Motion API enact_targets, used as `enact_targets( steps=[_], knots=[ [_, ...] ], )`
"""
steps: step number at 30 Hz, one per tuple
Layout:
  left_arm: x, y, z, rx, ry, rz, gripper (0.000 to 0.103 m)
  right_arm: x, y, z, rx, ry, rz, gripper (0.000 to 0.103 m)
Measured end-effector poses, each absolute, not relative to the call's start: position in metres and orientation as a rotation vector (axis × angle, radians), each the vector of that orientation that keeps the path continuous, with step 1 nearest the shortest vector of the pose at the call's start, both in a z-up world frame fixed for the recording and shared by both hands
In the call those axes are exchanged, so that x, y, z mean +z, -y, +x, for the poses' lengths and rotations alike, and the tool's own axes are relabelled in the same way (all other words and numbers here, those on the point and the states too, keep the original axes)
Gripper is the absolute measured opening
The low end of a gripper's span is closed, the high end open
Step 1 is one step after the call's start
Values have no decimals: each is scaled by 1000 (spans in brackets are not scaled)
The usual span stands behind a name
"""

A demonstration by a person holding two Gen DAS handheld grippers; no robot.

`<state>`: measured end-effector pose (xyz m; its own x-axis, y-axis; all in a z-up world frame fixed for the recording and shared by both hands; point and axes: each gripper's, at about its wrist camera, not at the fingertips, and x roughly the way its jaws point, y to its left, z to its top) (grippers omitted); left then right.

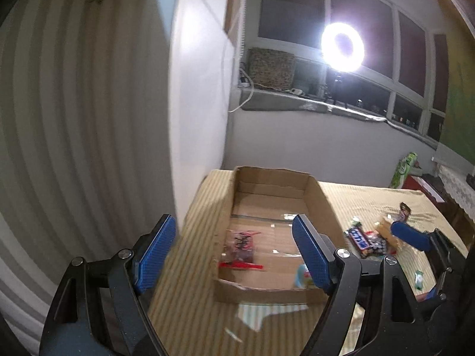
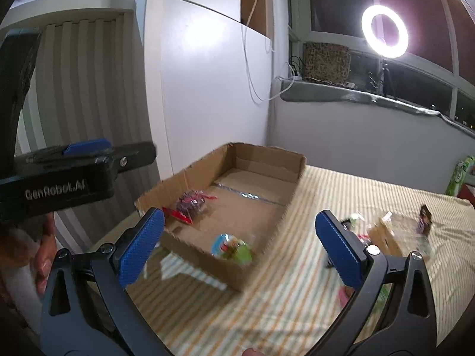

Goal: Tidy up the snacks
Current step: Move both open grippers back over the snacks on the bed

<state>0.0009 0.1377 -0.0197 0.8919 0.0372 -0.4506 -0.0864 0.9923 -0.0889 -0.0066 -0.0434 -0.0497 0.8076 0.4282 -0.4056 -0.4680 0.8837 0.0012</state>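
The remaining snacks [image 1: 368, 238] are heaped on the tablecloth right of the cardboard box [image 1: 323, 204], nearest the right gripper [image 2: 237, 246]; both it and the left gripper [image 1: 234, 249] are released, empty.

A flat surface covered with a beige, green-striped woven cloth [image 2: 341, 195] carries an open, shallow brown cardboard box [image 2: 294, 178] near its wall-side edge. To the right of the box, a loose cluster of wrapped snack bars and packets [image 1: 368, 238] lies directly on the cloth. A small green-and-white wrapped sweet [image 1: 419, 279] lies apart from that cluster, farther right of the box and nearer the camera.
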Motion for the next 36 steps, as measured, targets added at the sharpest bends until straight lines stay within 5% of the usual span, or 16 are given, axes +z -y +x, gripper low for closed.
enact_targets(
  steps=[23, 36],
  knots=[
    [-38, 41, 4, -212, -534, 126, 85, -105, 219, -66, 130, -514, -28, 103],
    [-117, 63, -11, -344, -679, 75, 85, -142, 234, -63, 128, -585, 11, 103]
  ],
)
